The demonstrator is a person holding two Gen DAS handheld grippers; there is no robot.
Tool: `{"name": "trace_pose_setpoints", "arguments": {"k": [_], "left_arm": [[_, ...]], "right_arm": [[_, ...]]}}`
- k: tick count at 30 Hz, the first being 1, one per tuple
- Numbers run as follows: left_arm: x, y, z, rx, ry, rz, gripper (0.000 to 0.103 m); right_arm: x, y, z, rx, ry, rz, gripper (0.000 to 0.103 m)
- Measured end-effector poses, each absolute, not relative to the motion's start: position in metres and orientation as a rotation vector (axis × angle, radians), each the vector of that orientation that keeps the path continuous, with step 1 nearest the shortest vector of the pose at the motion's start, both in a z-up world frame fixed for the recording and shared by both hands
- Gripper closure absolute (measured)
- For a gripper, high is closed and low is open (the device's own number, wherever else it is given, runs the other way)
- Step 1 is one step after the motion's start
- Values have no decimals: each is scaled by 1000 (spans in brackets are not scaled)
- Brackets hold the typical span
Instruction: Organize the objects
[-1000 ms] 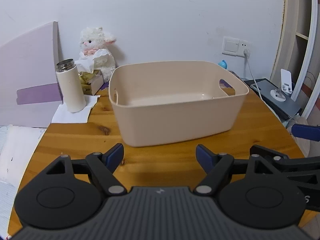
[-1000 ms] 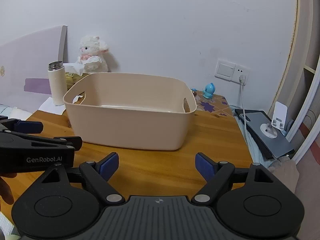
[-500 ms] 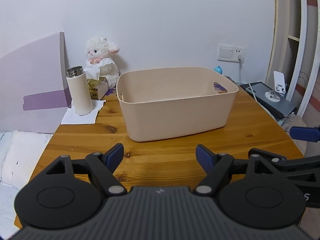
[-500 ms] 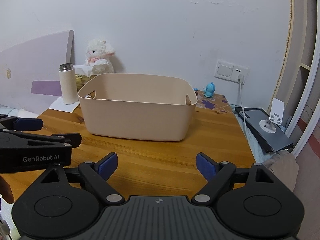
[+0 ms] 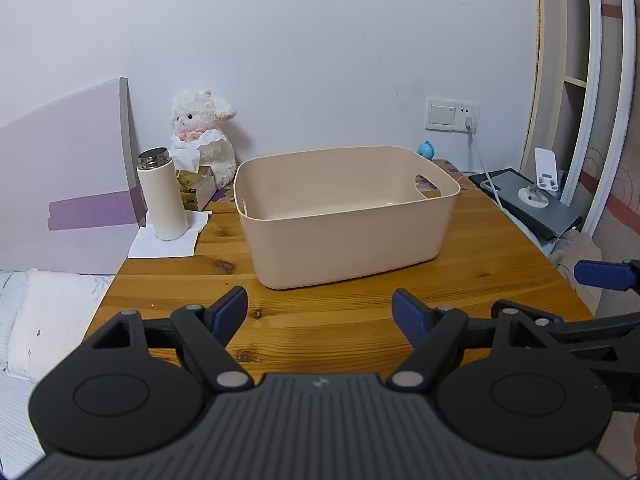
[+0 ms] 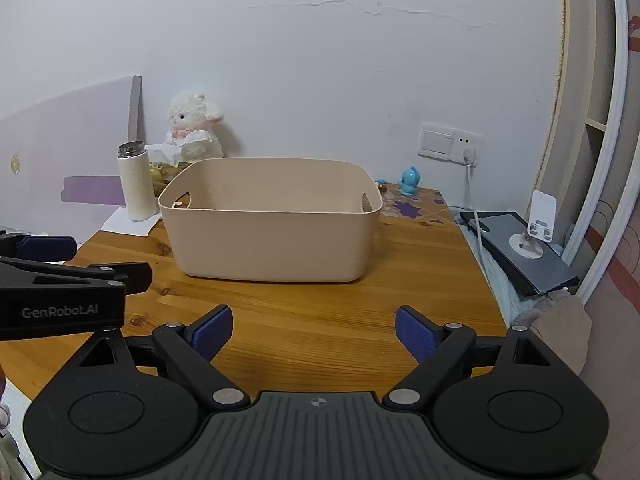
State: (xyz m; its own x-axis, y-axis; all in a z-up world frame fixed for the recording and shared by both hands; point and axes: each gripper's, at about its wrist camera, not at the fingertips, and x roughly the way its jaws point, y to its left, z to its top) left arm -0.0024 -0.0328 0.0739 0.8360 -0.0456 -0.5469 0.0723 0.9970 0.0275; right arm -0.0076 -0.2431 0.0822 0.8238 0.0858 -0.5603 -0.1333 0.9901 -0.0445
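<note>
An empty beige plastic basket (image 5: pixel 344 240) (image 6: pixel 272 240) stands in the middle of the wooden table (image 5: pixel 320 320). A white thermos (image 5: pixel 162 196) (image 6: pixel 136 184) stands upright on a paper napkin at the back left. A white plush lamb (image 5: pixel 200 128) (image 6: pixel 192 124) sits behind a tissue box (image 5: pixel 196 188). A small blue toy (image 6: pixel 409 181) stands at the back right. My left gripper (image 5: pixel 319 310) is open and empty over the front of the table. My right gripper (image 6: pixel 314 328) is open and empty, to the right of the left one.
A purple headboard (image 5: pixel 68 184) and a bed (image 5: pixel 40 312) lie left of the table. A dark flat device with a white phone stand (image 6: pixel 524 240) lies off the table's right edge. A cable hangs from the wall socket (image 6: pixel 468 152). A shelf frame stands at the far right.
Both grippers have drawn back from the basket and risen, so the basket looks smaller and farther. Both stay open and empty.
</note>
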Motion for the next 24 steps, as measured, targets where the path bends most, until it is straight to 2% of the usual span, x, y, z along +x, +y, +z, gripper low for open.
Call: {"name": "trace_pose_setpoints", "arguments": {"k": [14, 17, 24], "left_arm": [[0, -31, 77, 45, 590, -61, 21], [1, -31, 77, 46, 591, -59, 16], [6, -29, 74, 37, 595, -58, 14]], "right_arm": [[-3, -247, 85, -68, 590, 91, 13], [-2, -248, 86, -70, 588, 85, 13], [2, -250, 84, -69, 595, 75, 13]]}}
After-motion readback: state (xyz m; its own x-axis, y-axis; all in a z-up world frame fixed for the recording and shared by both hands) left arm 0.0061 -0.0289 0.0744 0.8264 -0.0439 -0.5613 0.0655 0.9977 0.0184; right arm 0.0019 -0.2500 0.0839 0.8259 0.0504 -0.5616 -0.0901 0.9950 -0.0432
